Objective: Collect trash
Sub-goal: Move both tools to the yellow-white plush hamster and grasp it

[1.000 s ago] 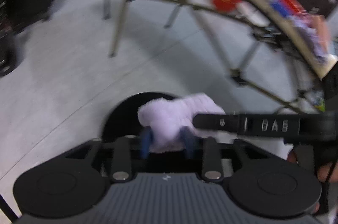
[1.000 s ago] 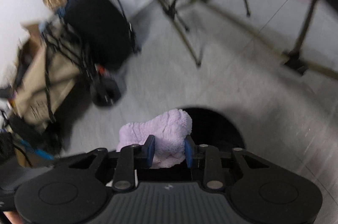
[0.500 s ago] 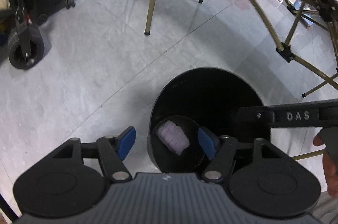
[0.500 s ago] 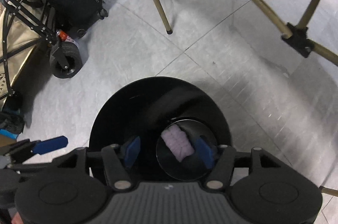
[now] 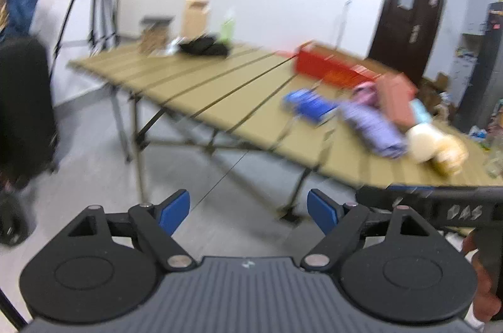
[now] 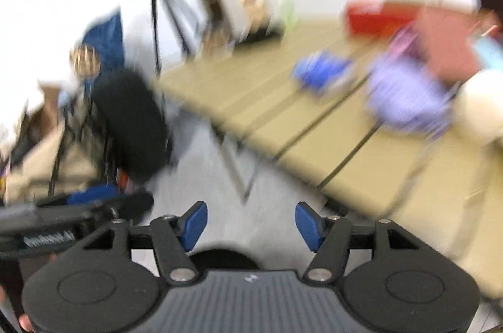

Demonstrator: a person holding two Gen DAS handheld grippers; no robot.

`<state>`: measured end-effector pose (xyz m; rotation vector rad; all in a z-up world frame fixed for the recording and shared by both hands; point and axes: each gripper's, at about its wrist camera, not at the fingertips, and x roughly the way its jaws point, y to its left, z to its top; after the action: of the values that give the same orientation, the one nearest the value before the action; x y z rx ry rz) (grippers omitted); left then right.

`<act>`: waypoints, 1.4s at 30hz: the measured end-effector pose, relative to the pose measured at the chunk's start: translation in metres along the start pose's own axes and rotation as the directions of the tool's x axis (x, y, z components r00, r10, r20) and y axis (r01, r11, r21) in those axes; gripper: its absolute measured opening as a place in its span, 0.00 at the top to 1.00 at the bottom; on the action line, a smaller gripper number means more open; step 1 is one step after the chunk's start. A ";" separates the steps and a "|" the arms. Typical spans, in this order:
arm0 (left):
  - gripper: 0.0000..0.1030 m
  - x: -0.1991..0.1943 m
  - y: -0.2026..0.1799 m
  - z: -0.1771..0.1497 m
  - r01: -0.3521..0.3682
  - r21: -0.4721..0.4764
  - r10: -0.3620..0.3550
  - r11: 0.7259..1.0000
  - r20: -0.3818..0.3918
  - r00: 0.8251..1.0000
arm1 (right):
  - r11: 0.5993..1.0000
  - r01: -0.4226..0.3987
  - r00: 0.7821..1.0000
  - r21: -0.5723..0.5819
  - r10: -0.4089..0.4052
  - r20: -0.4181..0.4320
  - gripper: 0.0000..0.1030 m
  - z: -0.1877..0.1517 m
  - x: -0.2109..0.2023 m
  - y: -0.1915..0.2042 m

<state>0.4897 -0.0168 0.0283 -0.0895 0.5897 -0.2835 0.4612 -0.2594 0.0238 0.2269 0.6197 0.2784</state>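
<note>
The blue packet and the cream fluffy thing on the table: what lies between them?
In the left wrist view, a purple fluffy bundle lies between the blue packet and the cream fluffy thing on the table.

Both wrist views look from below tabletop height toward the slatted table (image 5: 226, 94) (image 6: 314, 125), sharing its cluttered right end.
</note>
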 end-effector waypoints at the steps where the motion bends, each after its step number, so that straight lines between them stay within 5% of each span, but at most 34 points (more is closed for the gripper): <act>1: 0.18 -0.001 -0.014 0.004 0.019 0.010 -0.020 1.000 0.022 1.000 | 0.999 0.033 0.997 -0.008 -0.032 0.069 0.32 0.006 -0.022 -0.008; 6: 0.16 -0.001 -0.091 0.014 0.129 0.085 -0.138 0.988 0.107 0.985 | 0.982 0.178 0.931 0.060 -0.188 0.312 0.23 0.018 -0.096 -0.065; 13: 0.16 0.042 -0.177 0.027 0.198 0.198 -0.226 0.960 0.130 0.965 | 0.906 0.277 0.884 0.319 -0.371 0.284 0.22 0.029 -0.104 -0.168; 17: 0.24 0.079 -0.201 0.042 0.183 0.204 -0.212 0.962 0.131 0.968 | 0.902 0.267 0.902 0.340 -0.358 0.240 0.23 0.024 -0.078 -0.189; 21: 0.34 0.125 -0.203 0.060 0.198 0.121 -0.205 0.973 0.044 0.978 | 0.912 0.294 0.914 0.287 -0.356 0.195 0.24 0.024 -0.045 -0.192; 24: 0.34 0.147 -0.203 0.068 0.251 0.069 -0.251 0.966 0.003 0.968 | 0.908 0.303 0.920 0.289 -0.358 0.160 0.25 0.031 -0.027 -0.192; 26: 0.34 0.160 -0.209 0.070 0.258 0.055 -0.257 0.965 -0.014 0.966 | 0.910 0.315 0.927 0.271 -0.356 0.119 0.34 0.032 -0.016 -0.193; 32: 0.38 0.154 -0.220 0.045 0.241 0.193 -0.238 0.951 -0.041 0.971 | 0.835 0.451 0.848 0.316 -0.511 0.140 0.40 0.014 -0.050 -0.208; 36: 0.34 0.129 -0.218 0.033 0.303 0.236 -0.295 0.923 -0.067 0.953 | 0.848 0.380 0.877 0.370 -0.458 0.149 0.40 0.010 -0.052 -0.228; 42: 0.33 0.120 -0.229 0.054 0.320 0.223 -0.328 0.921 -0.001 0.945 | 0.886 0.385 0.889 0.257 -0.431 0.155 0.38 0.015 -0.040 -0.198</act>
<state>0.5607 -0.2706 0.0464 0.0233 0.5017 -0.6677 0.4763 -0.4601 -0.0011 0.3269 0.4746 -0.2264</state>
